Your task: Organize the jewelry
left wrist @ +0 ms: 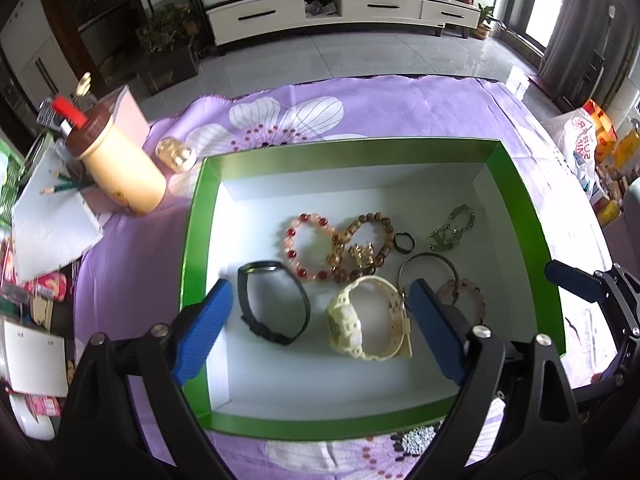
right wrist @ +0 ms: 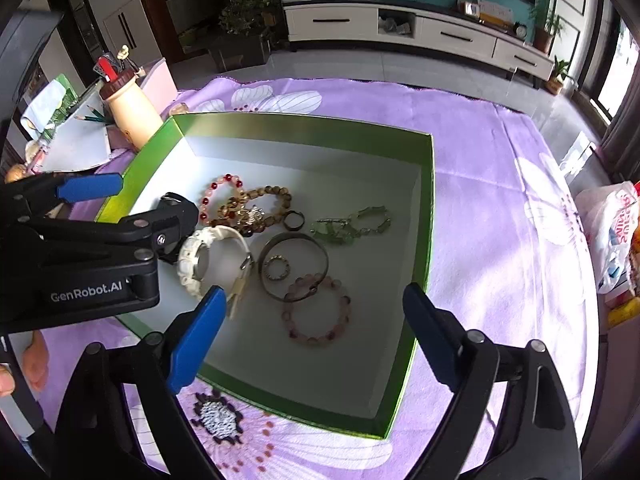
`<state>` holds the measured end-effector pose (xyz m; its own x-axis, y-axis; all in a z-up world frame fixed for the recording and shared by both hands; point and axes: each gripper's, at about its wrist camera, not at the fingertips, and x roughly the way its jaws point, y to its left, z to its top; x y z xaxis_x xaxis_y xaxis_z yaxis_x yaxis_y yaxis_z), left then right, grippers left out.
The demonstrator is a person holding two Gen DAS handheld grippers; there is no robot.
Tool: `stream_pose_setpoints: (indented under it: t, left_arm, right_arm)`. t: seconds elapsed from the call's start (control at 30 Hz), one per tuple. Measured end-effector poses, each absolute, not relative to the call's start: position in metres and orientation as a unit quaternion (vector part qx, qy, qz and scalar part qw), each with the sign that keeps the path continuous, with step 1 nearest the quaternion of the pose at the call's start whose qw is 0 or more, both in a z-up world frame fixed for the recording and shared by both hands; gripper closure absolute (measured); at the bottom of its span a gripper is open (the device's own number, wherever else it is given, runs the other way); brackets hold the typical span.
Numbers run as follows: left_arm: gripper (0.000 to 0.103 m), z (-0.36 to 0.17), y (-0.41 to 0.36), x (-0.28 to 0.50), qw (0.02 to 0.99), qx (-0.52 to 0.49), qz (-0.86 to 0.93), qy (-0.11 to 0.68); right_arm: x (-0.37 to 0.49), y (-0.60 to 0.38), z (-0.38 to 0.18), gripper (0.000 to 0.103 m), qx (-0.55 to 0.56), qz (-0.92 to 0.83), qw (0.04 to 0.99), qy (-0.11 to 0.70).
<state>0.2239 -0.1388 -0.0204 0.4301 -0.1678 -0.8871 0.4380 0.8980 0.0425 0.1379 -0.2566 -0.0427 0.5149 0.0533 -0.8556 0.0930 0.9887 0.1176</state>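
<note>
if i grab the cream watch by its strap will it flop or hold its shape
The cream watch probably holds its loop: the thick strap stands curved on the box floor. Its chunky case likely makes it hang face-down. The loose strap tail by the buckle may dangle and could snag the metal bangle beside it.

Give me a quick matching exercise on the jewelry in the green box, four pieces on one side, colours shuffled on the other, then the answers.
Match each piece with its colour.

Pieces:
1. slim watch
2. chunky watch
3. chain bracelet
4. bangle

Colours:
A. cream
B. grey metal
C. black
D. pale green

Pairs: 1-C, 2-A, 3-D, 4-B

All four lie inside the green box.
</note>
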Motion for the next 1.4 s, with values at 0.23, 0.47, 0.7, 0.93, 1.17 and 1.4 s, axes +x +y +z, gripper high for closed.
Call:
stream_pose_setpoints:
  t: [0.23, 0.47, 0.7, 0.93, 1.17, 1.4]
  left_arm:
    - [0.002, -0.007, -0.120, 0.216, 0.841, 0.124, -0.162, 0.501]
    - [0.002, 0.019, -0.099, 0.200, 0.849, 0.111, -0.161, 0.491]
    - [0.002, 0.043, -0.087, 0.186, 0.855, 0.122, -0.151, 0.481]
    - [0.002, 0.049, -0.079, 0.179, 0.854, 0.129, -0.143, 0.484]
    - [0.002, 0.051, -0.076, 0.176, 0.854, 0.123, -0.147, 0.484]
    - [0.002, 0.051, -0.078, 0.177, 0.851, 0.117, -0.149, 0.490]
  right_arm:
    - [0.130, -0.252, -0.021, 0.001, 0.061, -0.032, 0.872, 0.485]
    - [0.120, -0.247, 0.004, 0.001, 0.047, -0.042, 0.879, 0.473]
    - [0.114, -0.238, 0.022, 0.001, 0.042, -0.045, 0.883, 0.466]
    - [0.110, -0.232, 0.026, 0.001, 0.042, -0.050, 0.881, 0.468]
    - [0.109, -0.232, 0.025, 0.001, 0.044, -0.055, 0.879, 0.471]
    - [0.108, -0.231, 0.026, 0.001, 0.048, -0.054, 0.879, 0.471]
